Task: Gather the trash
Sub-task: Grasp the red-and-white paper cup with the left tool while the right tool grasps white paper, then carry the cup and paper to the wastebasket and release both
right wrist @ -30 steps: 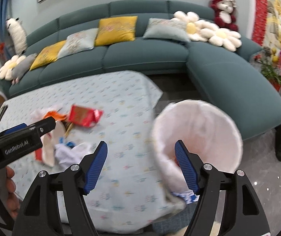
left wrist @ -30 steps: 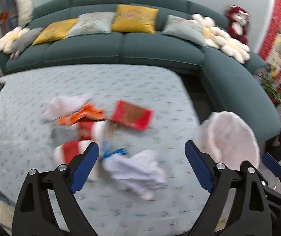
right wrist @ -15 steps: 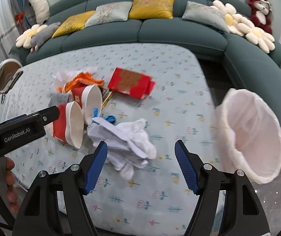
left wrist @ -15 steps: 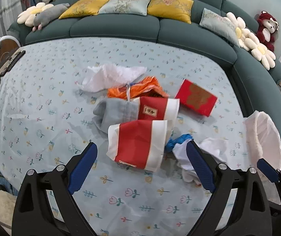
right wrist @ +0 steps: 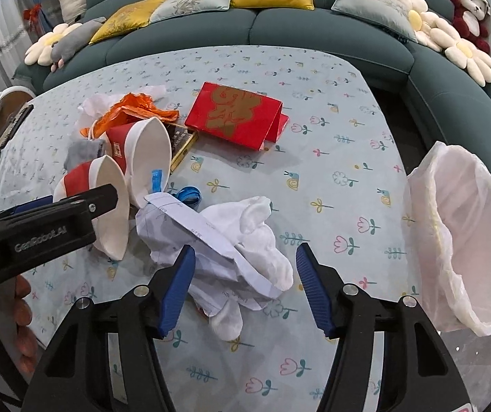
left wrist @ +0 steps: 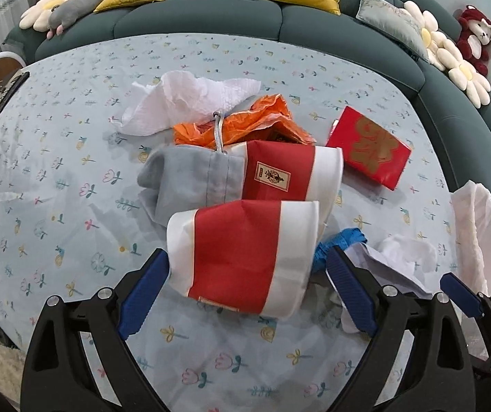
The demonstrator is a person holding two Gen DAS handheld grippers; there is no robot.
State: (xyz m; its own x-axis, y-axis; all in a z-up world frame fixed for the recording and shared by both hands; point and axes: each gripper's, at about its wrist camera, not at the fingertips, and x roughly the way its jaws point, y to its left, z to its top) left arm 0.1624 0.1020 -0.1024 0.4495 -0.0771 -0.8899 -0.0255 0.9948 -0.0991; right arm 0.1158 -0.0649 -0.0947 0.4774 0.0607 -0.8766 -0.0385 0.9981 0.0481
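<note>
While the left gripper [left wrist: 245, 279] gapes wide around the near red-and-white paper cup [left wrist: 242, 254], the right gripper [right wrist: 245, 283] has just been narrowing over crumpled white paper [right wrist: 218, 240], not yet pinching. Both lie on the flowered tablecloth [right wrist: 331, 158], the lined bin [right wrist: 465, 233] at right.

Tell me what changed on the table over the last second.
Both grippers dropped toward the trash pile. The left gripper now straddles the near red-and-white paper cup, fingers not yet pressing. The right gripper has just been closing around the crumpled white paper, still open. Nothing was picked up or released; the red envelope, orange wrapper and white bag stayed put.
</note>
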